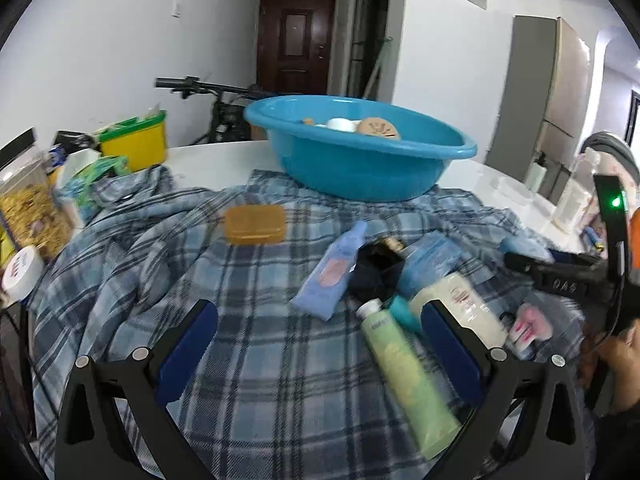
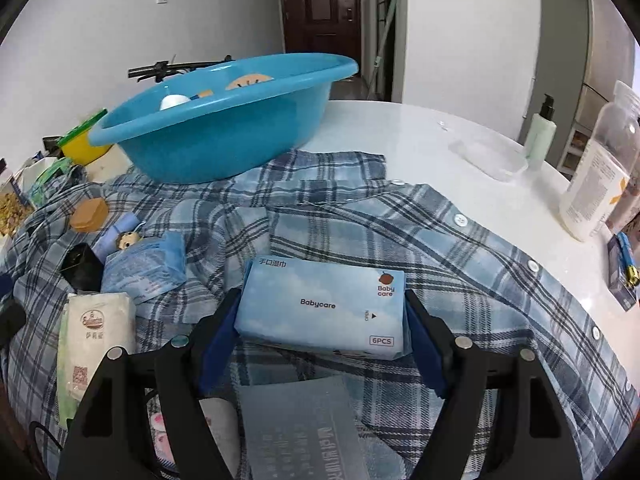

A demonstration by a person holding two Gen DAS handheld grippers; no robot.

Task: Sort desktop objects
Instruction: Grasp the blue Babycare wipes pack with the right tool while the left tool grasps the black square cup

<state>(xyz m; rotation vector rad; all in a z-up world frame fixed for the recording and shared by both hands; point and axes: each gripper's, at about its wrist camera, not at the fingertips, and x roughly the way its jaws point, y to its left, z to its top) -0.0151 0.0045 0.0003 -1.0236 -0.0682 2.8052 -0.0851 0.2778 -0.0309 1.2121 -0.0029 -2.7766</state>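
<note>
A blue basin [image 1: 360, 160] with a few small items stands at the back of a plaid shirt [image 1: 240, 280]; it also shows in the right wrist view [image 2: 224, 136]. My left gripper [image 1: 320, 344] is open and empty above the shirt, with a green tube [image 1: 404, 372], a light-blue tube [image 1: 332, 268] and a cream bottle [image 1: 468, 308] just ahead to its right. An orange case [image 1: 255, 224] lies further off. My right gripper [image 2: 322, 328] is shut on a blue Babycare wipes pack [image 2: 320, 308], its pads touching both ends.
A yellow box [image 1: 136, 140], a snack jar [image 1: 28, 208] and a white jar [image 1: 22, 272] stand at the left. A white bottle [image 2: 596, 176], a pump bottle [image 2: 540, 132] and a clear tray [image 2: 488, 156] stand on the white table [image 2: 420, 128]. A tissue pack [image 2: 96, 344] lies left.
</note>
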